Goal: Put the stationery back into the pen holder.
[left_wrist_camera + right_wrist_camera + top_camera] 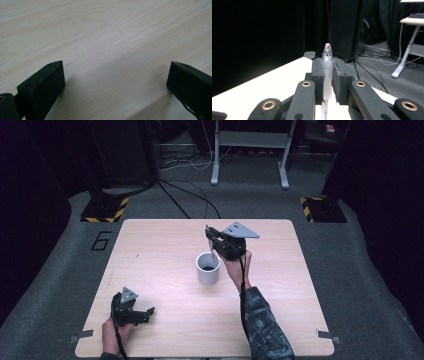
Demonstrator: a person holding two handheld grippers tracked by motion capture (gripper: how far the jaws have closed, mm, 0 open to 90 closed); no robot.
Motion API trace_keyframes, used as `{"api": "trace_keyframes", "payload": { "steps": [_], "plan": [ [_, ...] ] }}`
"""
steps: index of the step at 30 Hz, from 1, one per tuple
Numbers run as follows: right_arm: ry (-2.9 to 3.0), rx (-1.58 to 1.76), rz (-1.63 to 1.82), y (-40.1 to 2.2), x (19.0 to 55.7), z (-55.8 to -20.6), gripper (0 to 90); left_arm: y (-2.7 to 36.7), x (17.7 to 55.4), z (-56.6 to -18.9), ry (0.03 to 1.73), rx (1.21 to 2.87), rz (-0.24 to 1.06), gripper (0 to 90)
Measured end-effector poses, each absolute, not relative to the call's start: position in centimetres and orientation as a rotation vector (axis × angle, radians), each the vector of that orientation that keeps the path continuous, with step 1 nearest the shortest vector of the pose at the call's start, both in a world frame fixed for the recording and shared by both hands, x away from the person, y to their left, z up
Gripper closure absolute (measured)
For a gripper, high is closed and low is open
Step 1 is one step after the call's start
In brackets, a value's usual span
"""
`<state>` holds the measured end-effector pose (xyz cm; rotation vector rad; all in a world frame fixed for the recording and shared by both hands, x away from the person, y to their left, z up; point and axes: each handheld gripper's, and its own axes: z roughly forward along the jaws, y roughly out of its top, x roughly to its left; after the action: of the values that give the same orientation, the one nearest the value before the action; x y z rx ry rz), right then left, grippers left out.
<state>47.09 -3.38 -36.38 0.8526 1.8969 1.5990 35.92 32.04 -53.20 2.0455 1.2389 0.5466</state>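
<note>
Clamped upright in the right tool (214, 241), a translucent plastic pen (327, 65) hangs just above the white cylindrical cup (207, 268) at frame centre; left tool (146, 313) idles open, lower left.

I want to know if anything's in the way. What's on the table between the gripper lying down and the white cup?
Nothing: the high view shows bare wood between the left gripper and the white cup.
</note>
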Motion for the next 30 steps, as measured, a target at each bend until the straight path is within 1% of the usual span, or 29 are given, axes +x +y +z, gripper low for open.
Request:
{"api": "trace_keyframes", "payload": {
  "steps": [11, 22, 30],
  "plan": [
    [2.020, 0.859, 1.524, -1.6, 48.7, -38.5, 80.3, 32.1, 35.9, -53.1, 1.230, 2.065, 0.545, 1.6],
    [2.136, 0.928, 1.419, -1.1, 49.6, -40.9, 80.2, 32.0, 35.9, -53.2, 1.239, 2.045, 0.548, 1.7],
    [2.179, 0.983, 1.378, -1.1, 49.7, -41.9, 80.2, 32.0, 35.9, -53.2, 1.238, 2.046, 0.548, 1.7]
  ]
}}
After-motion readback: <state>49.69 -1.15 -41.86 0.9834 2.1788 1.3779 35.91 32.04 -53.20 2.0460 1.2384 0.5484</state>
